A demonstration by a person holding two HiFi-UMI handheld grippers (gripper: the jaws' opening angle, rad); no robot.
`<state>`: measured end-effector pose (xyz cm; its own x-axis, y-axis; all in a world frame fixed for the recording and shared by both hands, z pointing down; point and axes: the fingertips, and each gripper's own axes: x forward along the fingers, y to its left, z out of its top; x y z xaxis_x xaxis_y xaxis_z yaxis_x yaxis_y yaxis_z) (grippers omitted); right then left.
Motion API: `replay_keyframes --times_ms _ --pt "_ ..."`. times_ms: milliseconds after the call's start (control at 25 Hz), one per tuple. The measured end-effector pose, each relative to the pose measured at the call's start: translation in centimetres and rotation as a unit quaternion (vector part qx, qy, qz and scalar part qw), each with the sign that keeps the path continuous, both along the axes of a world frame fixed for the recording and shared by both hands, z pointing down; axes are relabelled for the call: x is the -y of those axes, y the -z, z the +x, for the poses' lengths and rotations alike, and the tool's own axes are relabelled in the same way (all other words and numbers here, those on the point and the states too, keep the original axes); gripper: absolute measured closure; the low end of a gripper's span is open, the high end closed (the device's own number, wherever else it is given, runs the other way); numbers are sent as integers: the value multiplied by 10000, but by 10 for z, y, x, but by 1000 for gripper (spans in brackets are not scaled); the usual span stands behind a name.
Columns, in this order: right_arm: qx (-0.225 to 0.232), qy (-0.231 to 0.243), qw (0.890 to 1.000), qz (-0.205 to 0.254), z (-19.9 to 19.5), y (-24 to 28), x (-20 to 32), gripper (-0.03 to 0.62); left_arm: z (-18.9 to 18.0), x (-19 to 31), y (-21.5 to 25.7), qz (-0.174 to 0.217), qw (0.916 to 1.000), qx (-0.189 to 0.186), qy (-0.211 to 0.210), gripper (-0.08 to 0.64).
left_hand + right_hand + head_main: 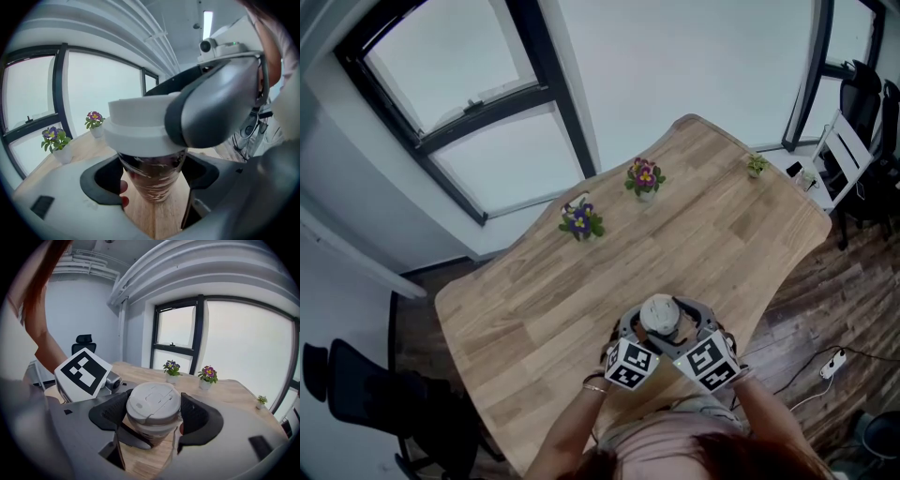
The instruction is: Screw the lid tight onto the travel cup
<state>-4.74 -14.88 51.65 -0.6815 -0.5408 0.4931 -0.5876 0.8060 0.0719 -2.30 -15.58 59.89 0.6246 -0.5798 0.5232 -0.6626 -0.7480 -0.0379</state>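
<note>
The travel cup [152,180] has a brown patterned body and a white lid [153,404]. In the head view the lid [659,315] shows near the table's front edge, ringed by both grippers' jaws. My left gripper [152,174] is shut on the cup's body just under the lid, and the cup's base hangs a little above the wood. My right gripper [154,413] is shut on the lid, with its black pads [199,416] pressing both sides. The left gripper's marker cube [83,371] sits close beside the lid.
The wooden table [534,300] carries two pots of purple flowers [580,221] [645,178] and a small green plant [756,165] towards its far side. A black chair [356,384] stands at the left, and cables lie on the floor at the right.
</note>
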Motion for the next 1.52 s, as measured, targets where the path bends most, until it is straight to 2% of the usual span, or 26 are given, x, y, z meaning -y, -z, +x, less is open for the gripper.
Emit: replay_keyframes --times_ms 160,240,360,480,560,760,1040,1360,1520 --pt "124 -2 9999 31 -1 1 0 241 -2 0 -1 -35 10000 -21 -77 189" --pt "272 128 9994 -196 0 1 -2 241 -2 -1 -1 -44 9998 -24 -206 189" --pt "309 547 9966 -543 5 0 -8 240 -2 -4 -2 -75 9988 2 -491 189" --pt "73 1080 9924 -587 9 -5 -11 241 -3 -7 -3 -147 9963 70 -844 189" --pt "87 1241 9907 -546 8 -3 -10 241 -4 -6 -3 -194 9958 93 -892 189" --pt "289 875 9953 -304 4 1 -8 242 -5 -4 0 -194 9982 -6 -573 189" --pt "376 185 9990 -158 11 -3 -2 276 -8 8 -3 -54 9997 146 -187 189" --pt "414 97 9989 -189 11 -2 0 278 -7 11 -3 -69 9998 66 -186 189" --pt "406 138 9988 -232 13 -2 -1 276 -6 9 -1 -195 9997 115 -119 190"
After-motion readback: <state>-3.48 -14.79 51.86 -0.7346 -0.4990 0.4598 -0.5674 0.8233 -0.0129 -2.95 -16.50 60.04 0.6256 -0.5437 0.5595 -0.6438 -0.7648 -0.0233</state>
